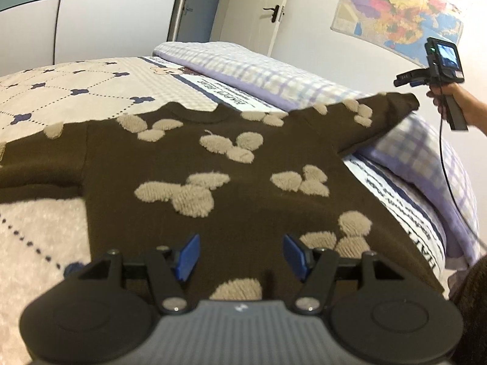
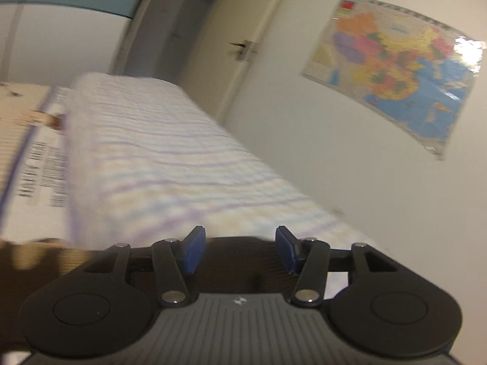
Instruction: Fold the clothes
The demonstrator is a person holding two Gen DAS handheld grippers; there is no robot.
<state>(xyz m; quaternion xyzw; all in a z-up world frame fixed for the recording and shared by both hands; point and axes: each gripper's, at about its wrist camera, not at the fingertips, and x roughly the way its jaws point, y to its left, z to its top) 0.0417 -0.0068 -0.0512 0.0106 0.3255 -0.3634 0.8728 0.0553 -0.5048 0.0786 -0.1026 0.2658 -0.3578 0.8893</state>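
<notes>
Sweater [image 1: 231,182]: dark brown knit with beige tufted patches, spread flat on the bed, collar toward the far side. Its left sleeve runs off the left edge of the left wrist view; its right sleeve is stretched out to the right, with the cuff resting up on the plaid quilt.

Bedspread [image 1: 61,97]: cream, with dotted navy lines and navy clover shapes, showing left of and beyond the sweater. A printed white border with dark lettering runs along its right side.

Left gripper [image 1: 242,254]: low over the sweater's hem, jaws wide apart, blue pads clear, nothing between them.

Wardrobe [image 1: 91,15]: white and teal panels, back left.

Door [image 1: 255,9]: cream, dark lever handle, behind the bed.

Quilt [image 1: 249,70]: lilac and white plaid, rolled along the bed's right side next to the wall.

Map [image 1: 401,12]: colourful wall poster, upper right.

Right gripper [image 1: 408,80]: seen from the left wrist view at far right, held in a hand [image 1: 453,100] just above the right cuff, a cable hanging from it; its jaws cannot be read from there. In its own view the gripper [image 2: 240,251] has jaws wide apart, with dark brown knit lying below and between the pads; whether the pads touch the cloth cannot be told. That view is motion-blurred.
</notes>
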